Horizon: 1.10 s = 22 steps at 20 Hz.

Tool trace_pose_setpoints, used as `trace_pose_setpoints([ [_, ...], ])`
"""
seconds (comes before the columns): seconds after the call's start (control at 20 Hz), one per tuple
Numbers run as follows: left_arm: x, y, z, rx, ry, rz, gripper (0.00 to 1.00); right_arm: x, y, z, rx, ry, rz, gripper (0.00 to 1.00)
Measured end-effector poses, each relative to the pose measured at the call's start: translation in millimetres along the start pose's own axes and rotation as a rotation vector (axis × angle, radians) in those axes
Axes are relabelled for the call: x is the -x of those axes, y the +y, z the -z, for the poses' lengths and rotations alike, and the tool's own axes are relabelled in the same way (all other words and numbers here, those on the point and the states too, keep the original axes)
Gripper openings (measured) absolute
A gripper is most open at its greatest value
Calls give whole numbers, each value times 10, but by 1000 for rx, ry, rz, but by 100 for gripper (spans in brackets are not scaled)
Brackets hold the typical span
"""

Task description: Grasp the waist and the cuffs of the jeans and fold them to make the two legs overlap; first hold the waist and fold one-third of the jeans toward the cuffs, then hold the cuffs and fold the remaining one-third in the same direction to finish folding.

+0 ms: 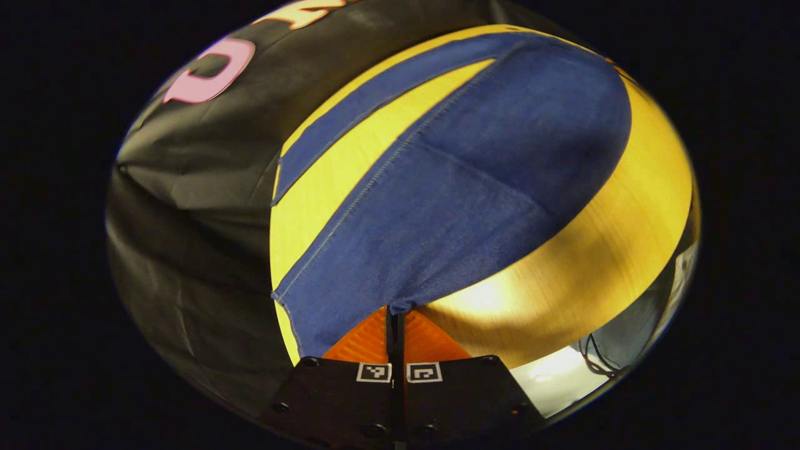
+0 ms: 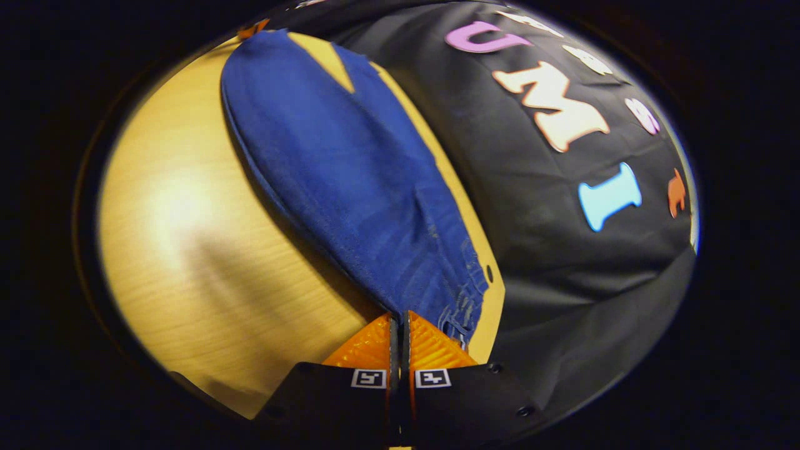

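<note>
Both nipped shut on cloth: left gripper (image 1: 395,312) on one edge of the jeans (image 1: 462,181), right gripper (image 2: 399,319) on another. Lay spread across the counter (image 1: 600,250). Looked soft, floppy, fairly heavy; best pinched at hems.

I see dark blue denim jeans (image 1: 475,187) with pale stitching along the seam, lying on a yellow wood-grain tabletop (image 1: 612,250).

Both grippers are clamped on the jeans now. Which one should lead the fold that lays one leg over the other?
Probably neither alone: left gripper and right gripper each pinch the jeans at an edge, so both should carry together.
</note>
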<state>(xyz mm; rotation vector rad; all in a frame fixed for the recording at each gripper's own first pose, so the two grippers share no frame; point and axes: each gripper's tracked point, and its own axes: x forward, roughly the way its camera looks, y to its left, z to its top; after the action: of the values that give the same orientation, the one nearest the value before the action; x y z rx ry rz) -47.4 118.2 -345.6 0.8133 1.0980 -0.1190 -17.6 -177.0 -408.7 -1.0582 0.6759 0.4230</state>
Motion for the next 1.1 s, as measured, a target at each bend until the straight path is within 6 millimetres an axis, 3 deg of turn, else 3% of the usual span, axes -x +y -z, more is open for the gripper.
trace_pose_setpoints([
  [0.15, 114, 292, -252, 90, -35, -68, 0, 114, -316, -231, -136, -31, 82, 2],
  [0.35, 453, 772, -843, 164, -100, -121, 0, 114, -748, -599, -313, -72, 177, 2],
  [0.5, 416, 1064, -1131, 183, -148, -128, 0, -1, -988, -771, -407, -65, 232, 2],
  [0.7, 55, 1423, -1669, 130, -182, -118, 0, -259, -1215, -976, -468, -41, 289, 2],
  [0.9, -323, 1648, -2182, 72, -230, -87, 0, -615, -1437, -1105, -480, -7, 330, 2],
  [1.1, -790, 1783, -2659, 55, -259, -28, 0, -1005, -1533, -1213, -476, 18, 352, 2],
])
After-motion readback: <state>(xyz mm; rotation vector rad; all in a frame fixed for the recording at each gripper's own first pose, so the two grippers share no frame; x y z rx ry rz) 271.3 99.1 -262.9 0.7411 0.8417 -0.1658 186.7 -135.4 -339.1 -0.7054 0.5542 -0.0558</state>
